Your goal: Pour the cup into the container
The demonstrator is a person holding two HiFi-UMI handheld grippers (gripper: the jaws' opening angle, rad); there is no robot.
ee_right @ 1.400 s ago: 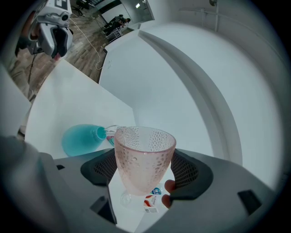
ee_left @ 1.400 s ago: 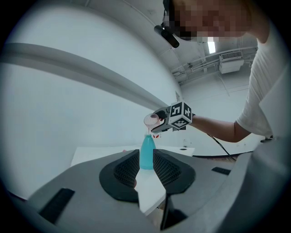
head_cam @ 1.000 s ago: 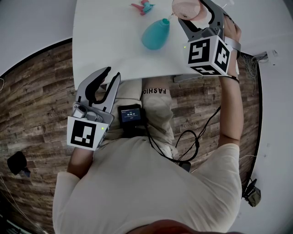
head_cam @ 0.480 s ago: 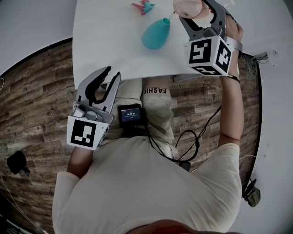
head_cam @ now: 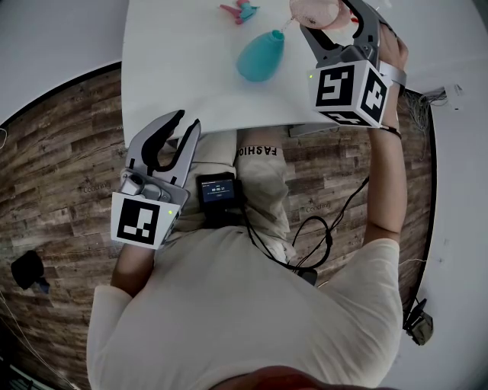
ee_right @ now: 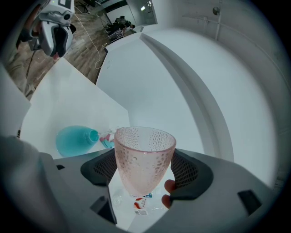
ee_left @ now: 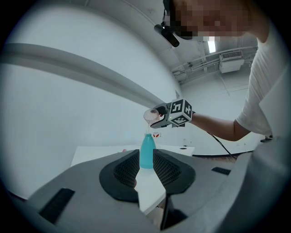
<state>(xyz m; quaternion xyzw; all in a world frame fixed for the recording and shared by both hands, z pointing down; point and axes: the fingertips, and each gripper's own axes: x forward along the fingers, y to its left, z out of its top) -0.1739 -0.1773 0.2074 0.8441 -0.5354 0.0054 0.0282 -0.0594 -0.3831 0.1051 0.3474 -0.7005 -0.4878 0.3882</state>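
Observation:
A teal bottle (head_cam: 259,55) stands on the white table (head_cam: 175,68). Above and to its right, my right gripper (head_cam: 329,19) is shut on a pink dimpled cup (head_cam: 314,11) that is tipped toward the bottle's mouth. In the left gripper view a thin stream runs from the cup (ee_left: 151,116) down to the bottle (ee_left: 146,152). The right gripper view shows the cup (ee_right: 143,157) clamped between the pads, with the bottle (ee_right: 75,140) below left. My left gripper (head_cam: 177,135) hangs open and holds nothing, at the table's near edge over the person's lap.
A small pink and teal object (head_cam: 239,11) lies at the table's far side. A little item with a red label (ee_right: 140,205) lies on the table under the cup. A screen device (head_cam: 217,189) and cables hang at the person's waist. Wood floor surrounds the table.
The right gripper with the cup has crept slightly up and farther from me over the bottle. The left gripper has stayed still.

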